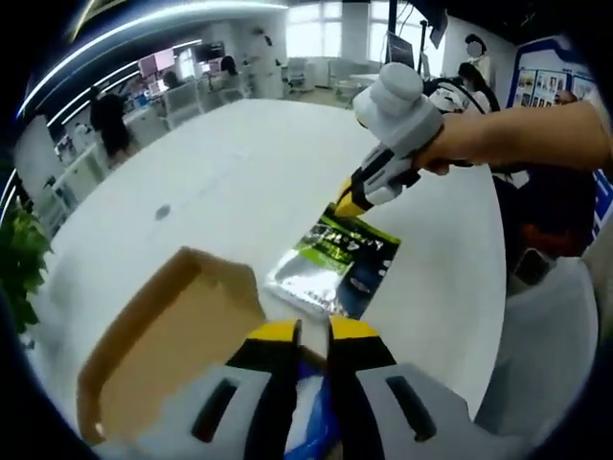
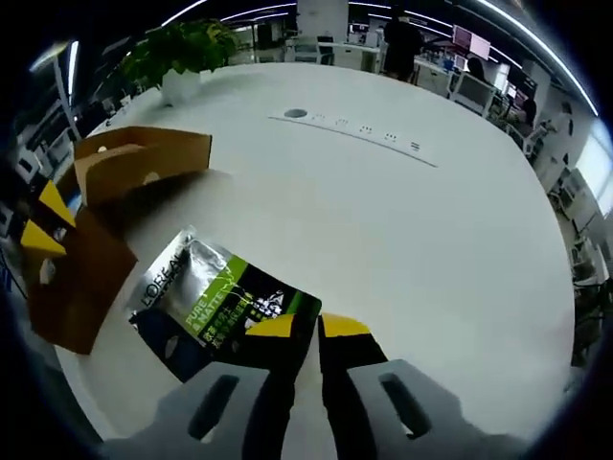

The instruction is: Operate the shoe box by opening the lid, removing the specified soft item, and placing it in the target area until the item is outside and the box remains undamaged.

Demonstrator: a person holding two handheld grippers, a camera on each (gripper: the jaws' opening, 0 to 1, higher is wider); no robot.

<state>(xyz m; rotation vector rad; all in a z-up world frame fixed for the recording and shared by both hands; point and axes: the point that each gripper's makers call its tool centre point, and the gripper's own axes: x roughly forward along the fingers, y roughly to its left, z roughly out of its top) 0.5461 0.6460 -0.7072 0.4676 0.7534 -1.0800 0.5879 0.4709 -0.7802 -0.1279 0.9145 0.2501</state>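
Large white table [image 2: 412,240] with a round grommet [image 2: 295,113] and a row of small sockets [image 2: 369,131] set into its surface. Potted green plant [image 2: 182,53] at the far table edge, with leaves [image 1: 17,259] also at the left margin of the left gripper view. Beyond the table: office desks with monitors [image 1: 158,65], bright windows [image 1: 316,27], long ceiling light strips [image 2: 536,34], and a person [image 1: 107,120] standing in the background.

Shoe box [image 2: 115,206]: brown cardboard, lid [image 1: 177,345] swung open, standing on the white bench [image 2: 402,240].
Soft item [image 2: 215,311]: flat silver, green and black sachet pack, out of the box, lying flat on the bench just beside it.
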